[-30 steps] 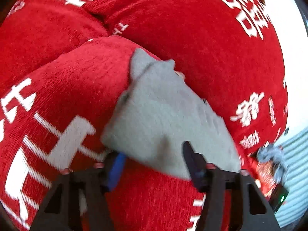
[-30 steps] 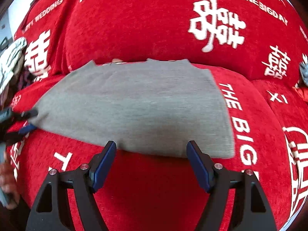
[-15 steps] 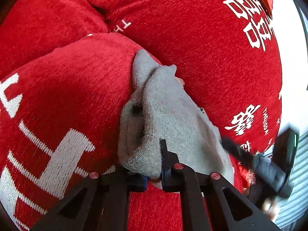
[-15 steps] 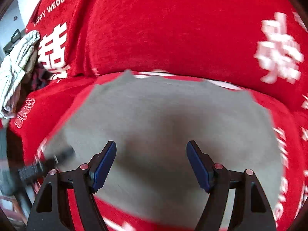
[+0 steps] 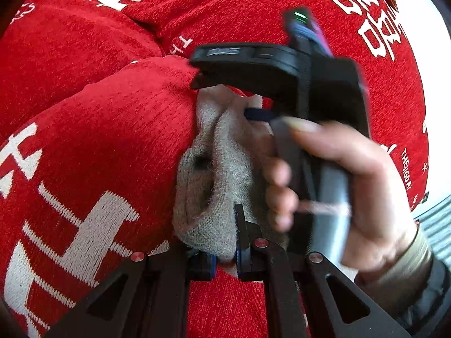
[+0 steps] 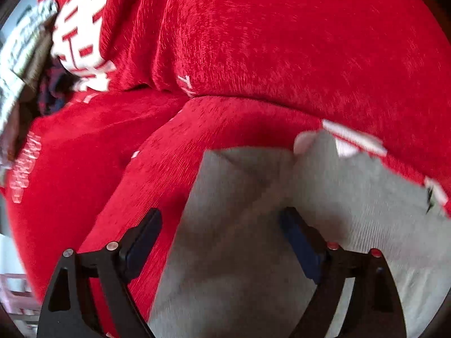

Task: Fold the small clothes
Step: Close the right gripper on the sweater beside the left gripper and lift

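A small grey knitted garment point(image 5: 208, 186) lies on a red sofa cover point(image 5: 98, 140). My left gripper point(image 5: 225, 256) is shut on its bunched near edge, which puckers up into a fold. In the right wrist view the garment point(image 6: 239, 197) spreads flat to the lower right, with one corner near the seat's back seam. My right gripper point(image 6: 221, 236) hovers over the garment's left edge with its jaws opening; cloth lies under them but the pads are not pressing on it. A person's hand point(image 5: 352, 169) holding that gripper fills the right of the left wrist view and hides the rest of the cloth.
The red cover carries white characters and lettering point(image 5: 375, 22) and drapes over seat and back cushions point(image 6: 282, 42). A heap of pale and dark clothes point(image 6: 22, 50) lies at the far left of the sofa. A white wall point(image 5: 434, 42) shows beyond the right end.
My left gripper closed on the garment's edge and bunched it. My right gripper swept left across the cloth to its left end, and it and the hand holding it came into the left wrist view.
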The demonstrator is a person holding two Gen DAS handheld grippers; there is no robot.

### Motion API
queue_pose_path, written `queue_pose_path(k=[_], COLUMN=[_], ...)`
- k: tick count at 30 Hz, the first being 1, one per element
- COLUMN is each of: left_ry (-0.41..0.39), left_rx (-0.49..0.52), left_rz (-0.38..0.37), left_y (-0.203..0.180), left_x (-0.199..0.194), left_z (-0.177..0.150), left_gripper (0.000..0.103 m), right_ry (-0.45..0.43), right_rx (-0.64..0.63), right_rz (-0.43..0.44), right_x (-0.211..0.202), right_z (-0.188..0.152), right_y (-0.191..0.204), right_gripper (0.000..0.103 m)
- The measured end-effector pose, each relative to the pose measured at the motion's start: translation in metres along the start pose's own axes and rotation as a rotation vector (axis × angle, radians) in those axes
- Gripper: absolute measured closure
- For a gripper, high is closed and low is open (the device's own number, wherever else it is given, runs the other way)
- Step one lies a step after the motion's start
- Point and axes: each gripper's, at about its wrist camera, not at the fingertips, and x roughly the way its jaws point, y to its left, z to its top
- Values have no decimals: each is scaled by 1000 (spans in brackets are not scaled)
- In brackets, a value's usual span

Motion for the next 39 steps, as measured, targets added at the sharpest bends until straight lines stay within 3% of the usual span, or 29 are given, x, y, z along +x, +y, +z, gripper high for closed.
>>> queue_pose_path(k=[3, 5, 6, 7, 9, 14, 18, 26, 39], left_ry=[6, 5, 4, -2, -13, -67, -120, -104, -76], left_rx=[1, 7, 15, 31, 77, 193, 286, 330, 412], left_rz=[2, 9, 19, 34, 76, 159, 200, 221, 239], left_y=[1, 0, -2, -5, -14, -38, -62, -83, -128], left_x=[0, -1, -1, -1, -4, -13, -22, -19, -11], left_z=[1, 1, 1, 0, -2, -7, -12, -17, -29], left_gripper=[92, 93, 93, 93, 93, 94, 94, 94, 94], right_ry=[30, 1, -6, -7, -5, -55, -95, -120, -171], right_rx=[-139, -185, -179, -160, -109, 15, 102, 175, 233], right_rz=[-147, -157, -161, -169, -121, 67, 166, 246, 298], right_x=[15, 14, 12, 10, 4, -18, -36, -61, -102], right_z=[1, -4, -3, -1, 0, -2, -4, -11, -24], right_y=[25, 31, 29, 24, 7, -31, -55, -89, -139], right_gripper=[18, 33, 55, 71, 79, 81, 81, 81, 82])
